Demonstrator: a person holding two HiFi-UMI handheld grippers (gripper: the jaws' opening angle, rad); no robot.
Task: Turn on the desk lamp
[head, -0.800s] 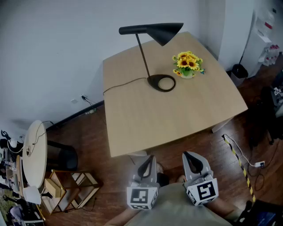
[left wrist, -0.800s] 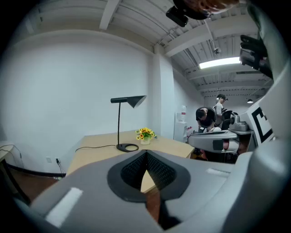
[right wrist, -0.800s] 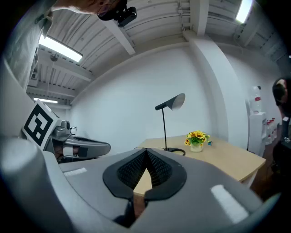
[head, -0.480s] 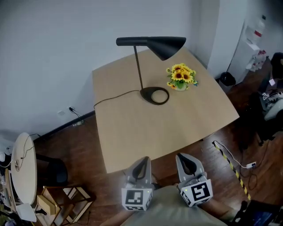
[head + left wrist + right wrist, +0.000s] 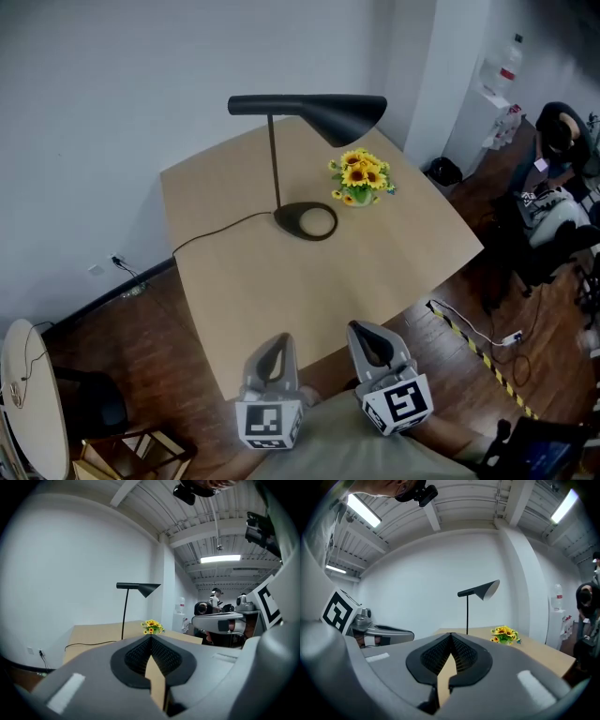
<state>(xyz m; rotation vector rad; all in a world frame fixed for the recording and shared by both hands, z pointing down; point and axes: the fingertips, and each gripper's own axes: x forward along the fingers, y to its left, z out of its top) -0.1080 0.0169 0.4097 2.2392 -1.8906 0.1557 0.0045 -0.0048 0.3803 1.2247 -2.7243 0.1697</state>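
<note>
A black desk lamp [image 5: 305, 112] stands at the far side of the wooden table [image 5: 281, 281], with its round base [image 5: 306, 221] near the middle back and a cone shade pointing right. Its cord [image 5: 216, 231] trails off the left edge. The lamp [image 5: 136, 588] also shows in the left gripper view, and the lamp [image 5: 480, 590] in the right gripper view. Both grippers hang near my body, short of the table's front edge. My left gripper [image 5: 272, 354] and right gripper [image 5: 367, 339] have their jaws shut with nothing between them.
A small pot of sunflowers [image 5: 359, 178] sits just right of the lamp base. A striped cable [image 5: 473, 342] lies on the wood floor at right. A seated person [image 5: 553, 202] and a white cabinet [image 5: 487, 103] are at far right. A round white table [image 5: 33, 394] stands at left.
My view has shifted: the table and lamp slid left and down in frame, and the grippers drifted slightly left. Both grippers stay shut and low near my body.
</note>
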